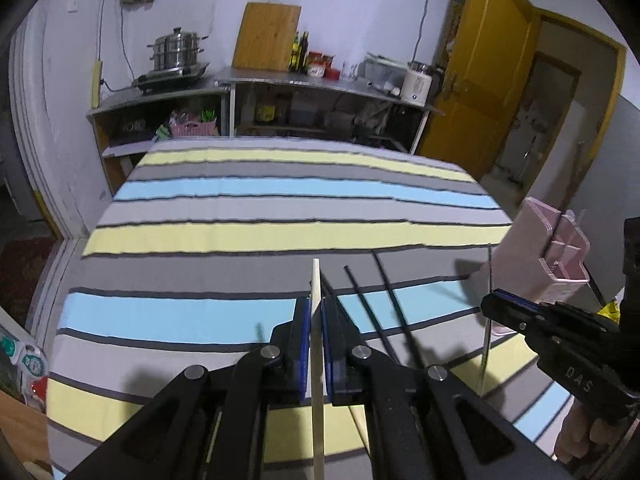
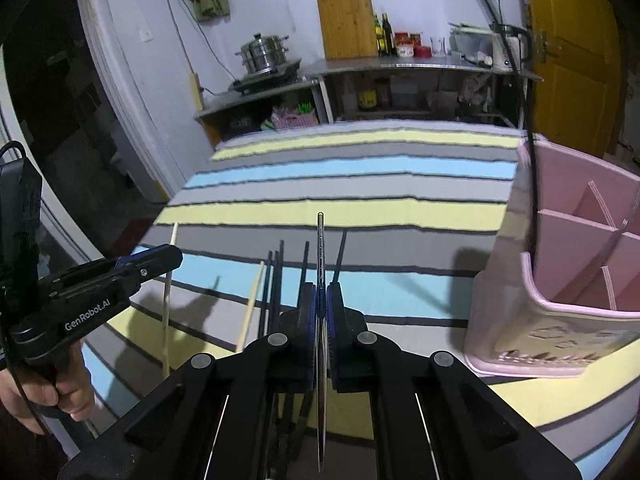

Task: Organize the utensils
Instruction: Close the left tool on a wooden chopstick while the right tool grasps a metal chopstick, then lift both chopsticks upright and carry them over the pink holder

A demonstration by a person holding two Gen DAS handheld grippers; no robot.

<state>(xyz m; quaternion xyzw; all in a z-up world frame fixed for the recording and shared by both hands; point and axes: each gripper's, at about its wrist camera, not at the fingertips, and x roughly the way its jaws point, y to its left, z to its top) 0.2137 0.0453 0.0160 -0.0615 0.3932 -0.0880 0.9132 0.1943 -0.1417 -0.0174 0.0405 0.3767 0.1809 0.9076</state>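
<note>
Now the left claw (image 1: 316,312) clamps a pale chopstick (image 1: 316,280) between its pads.

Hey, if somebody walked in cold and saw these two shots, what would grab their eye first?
Probably the two black grippers, each pinching one stick: the left gripper clamps a pale wooden chopstick, the right gripper a thin metal one. Next, the pink divided utensil holder standing at the right on the striped tablecloth, with black chopsticks lying loose near the grippers.
</note>
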